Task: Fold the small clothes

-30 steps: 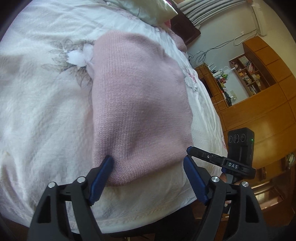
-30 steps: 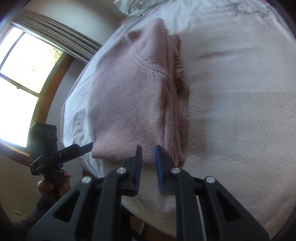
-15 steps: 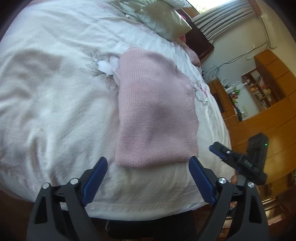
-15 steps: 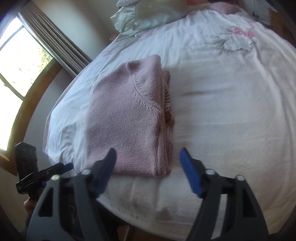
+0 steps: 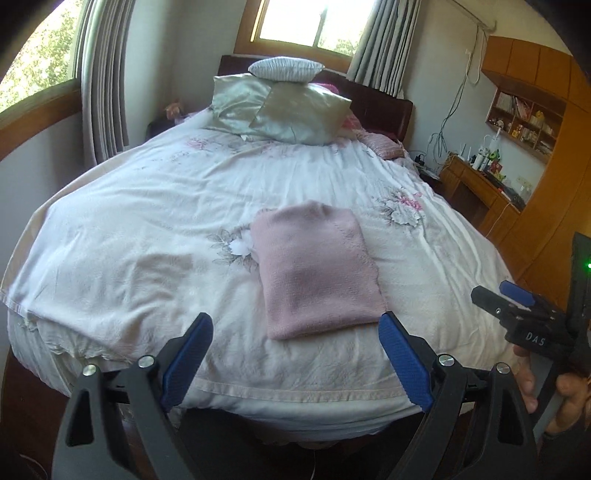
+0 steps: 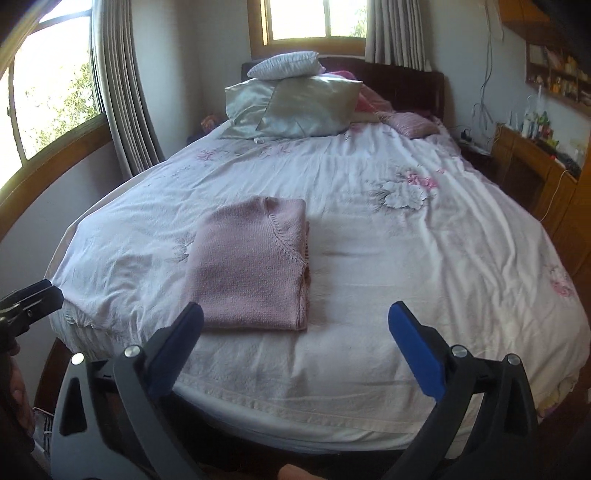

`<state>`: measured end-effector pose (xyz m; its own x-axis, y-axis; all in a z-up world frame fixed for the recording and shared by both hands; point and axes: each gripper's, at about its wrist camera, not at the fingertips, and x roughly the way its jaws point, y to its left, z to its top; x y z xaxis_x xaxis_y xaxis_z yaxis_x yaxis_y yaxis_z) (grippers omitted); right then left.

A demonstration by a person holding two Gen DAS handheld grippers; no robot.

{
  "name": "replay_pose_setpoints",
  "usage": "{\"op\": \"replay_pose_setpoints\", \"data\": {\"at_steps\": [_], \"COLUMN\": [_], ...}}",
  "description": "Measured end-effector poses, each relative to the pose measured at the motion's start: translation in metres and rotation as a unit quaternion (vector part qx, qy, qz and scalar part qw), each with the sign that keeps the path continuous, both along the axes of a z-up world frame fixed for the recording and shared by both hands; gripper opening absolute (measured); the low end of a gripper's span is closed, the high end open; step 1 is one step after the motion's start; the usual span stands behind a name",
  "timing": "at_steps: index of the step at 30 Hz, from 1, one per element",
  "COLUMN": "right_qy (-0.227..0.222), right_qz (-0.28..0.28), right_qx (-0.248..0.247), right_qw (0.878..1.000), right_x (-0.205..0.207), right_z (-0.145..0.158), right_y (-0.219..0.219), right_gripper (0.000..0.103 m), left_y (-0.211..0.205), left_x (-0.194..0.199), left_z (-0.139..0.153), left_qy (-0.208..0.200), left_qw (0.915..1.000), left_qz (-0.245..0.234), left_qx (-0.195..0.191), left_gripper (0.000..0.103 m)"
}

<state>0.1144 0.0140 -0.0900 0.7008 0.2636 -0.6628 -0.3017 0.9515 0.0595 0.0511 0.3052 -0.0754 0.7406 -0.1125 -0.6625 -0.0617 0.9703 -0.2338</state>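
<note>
A floral bedspread [image 6: 406,258] carries the folded pink sweater [image 6: 255,269] near its foot edge; left gripper [image 5: 295,347] and right gripper [image 6: 295,332] hover spread, empty; check edges align before leaving

A home bedroom; a made bed [image 6: 369,206], stacked pillows [image 6: 306,103], curtained windows [image 6: 306,18]; wooden shelving [image 5: 524,118].

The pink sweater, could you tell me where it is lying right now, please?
The folded pink sweater lies flat on the white bedspread near the foot of the bed, just beyond both open grippers and touched by neither.
</note>
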Motion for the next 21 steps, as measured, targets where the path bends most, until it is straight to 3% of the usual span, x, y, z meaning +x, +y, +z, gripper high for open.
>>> {"op": "replay_pose_setpoints", "data": {"at_steps": [6, 12, 16, 21], "right_qy": [-0.040, -0.053, -0.064, -0.079], "right_qz": [-0.006, 0.015, 0.020, 0.002], "right_qx": [-0.003, 0.009, -0.006, -0.018], "right_qw": [0.999, 0.998, 0.998, 0.997], "right_x": [-0.055, -0.096, -0.116, -0.134], "right_z": [0.037, 0.059, 0.070, 0.076], "right_y": [-0.005, -0.008, -0.007, -0.006], "right_gripper": [0.100, 0.100, 0.100, 0.100], "left_y": [-0.022, -0.029, -0.037, -0.046], "left_x": [-0.045, -0.076, -0.096, -0.107], "left_z": [0.034, 0.052, 0.062, 0.058], "left_qy": [-0.019, -0.004, -0.015, -0.003], "left_qw": [0.9996, 0.9982, 0.9992, 0.9992], "left_qz": [-0.022, -0.048, -0.038, -0.040], "left_qx": [-0.006, -0.037, 0.005, -0.001], "left_gripper": [0.092, 0.092, 0.091, 0.091]}}
